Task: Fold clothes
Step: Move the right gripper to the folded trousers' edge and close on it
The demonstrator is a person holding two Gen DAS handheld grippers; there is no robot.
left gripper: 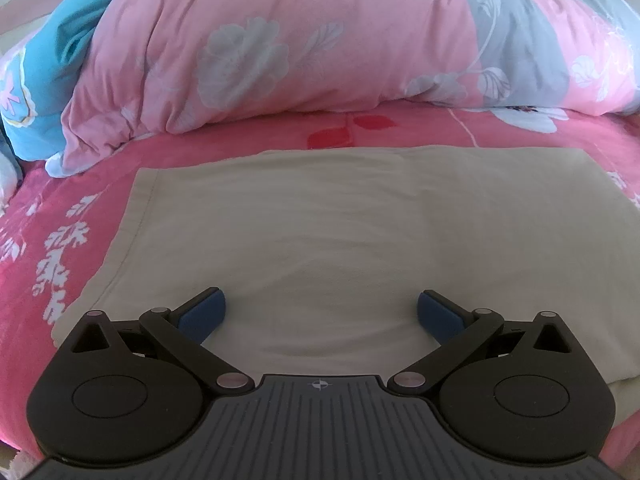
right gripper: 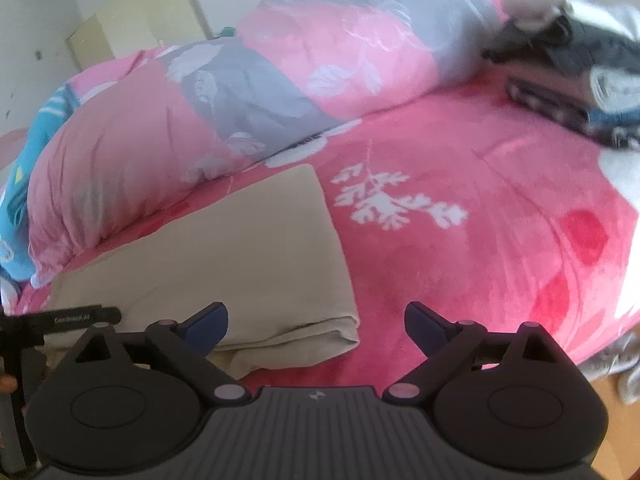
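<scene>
Left gripper (left gripper: 321,314): jaws spread wide, nothing between the blue pads (left gripper: 203,316), hovering over the near part of the beige folded garment (left gripper: 312,240), angled down toward it. Whether the pads touch the cloth cannot be told. Garment lies flat as a neat rectangle on the pink floral bedspread (left gripper: 60,216), near the bed's front edge, its far edge just short of the rolled pink-and-grey quilt (left gripper: 248,52) along the back. A blue cover (left gripper: 44,64) sits at the quilt's left end.

Right gripper (right gripper: 316,322): jaws wide apart, empty, tilted down. Its left pad (right gripper: 206,326) sits over the garment's near right corner (right gripper: 296,332); the right pad hangs over bare bedspread. The view is rolled, so the bed looks slanted. Part of the left gripper's frame (right gripper: 72,318) shows at the lower left edge of this view. A blurred heap of dark and grey clothes (right gripper: 568,64) lies at the bed's far right corner, well apart from the garment. A pale cabinet (right gripper: 140,16) stands against the wall behind the bed.
</scene>
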